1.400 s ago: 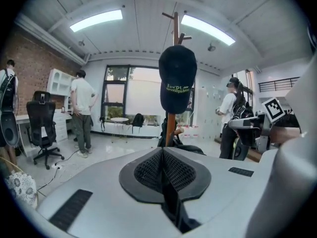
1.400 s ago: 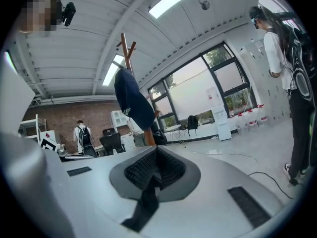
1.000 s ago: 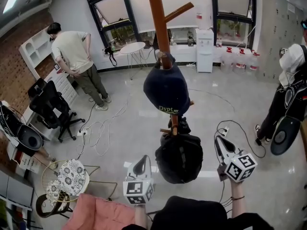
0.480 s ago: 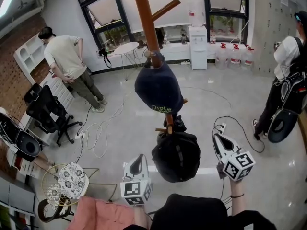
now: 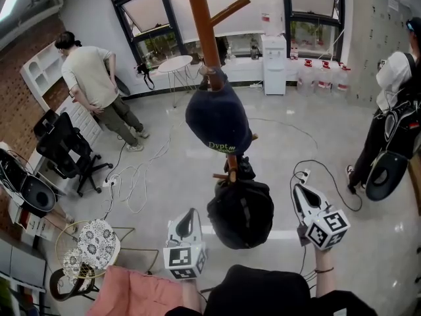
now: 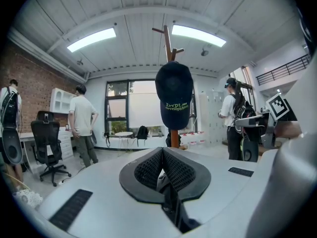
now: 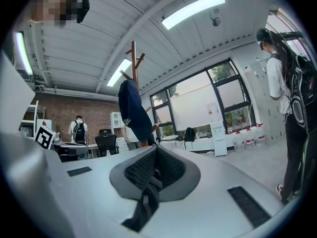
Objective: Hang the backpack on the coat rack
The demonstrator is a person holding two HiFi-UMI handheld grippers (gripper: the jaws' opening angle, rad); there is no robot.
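Black fabric backpack (image 5: 240,212) hangs from the brown wooden coat rack (image 5: 200,18) — hanging judged complete; left gripper (image 5: 189,217) and right gripper (image 5: 299,196) closed, empty — only withdrawal remains.

Left tool (image 5: 190,216), right tool (image 5: 300,194) and black top (image 5: 263,293) of the person holding them, seen from above.
Smooth pale-grey shells narrowing to black, dotted-texture pads (image 6: 148,170); behind each, a white cube (image 5: 327,228) printed with black square markers. Plain top, no visible print; thin dark band (image 5: 324,270) round the right wrist.
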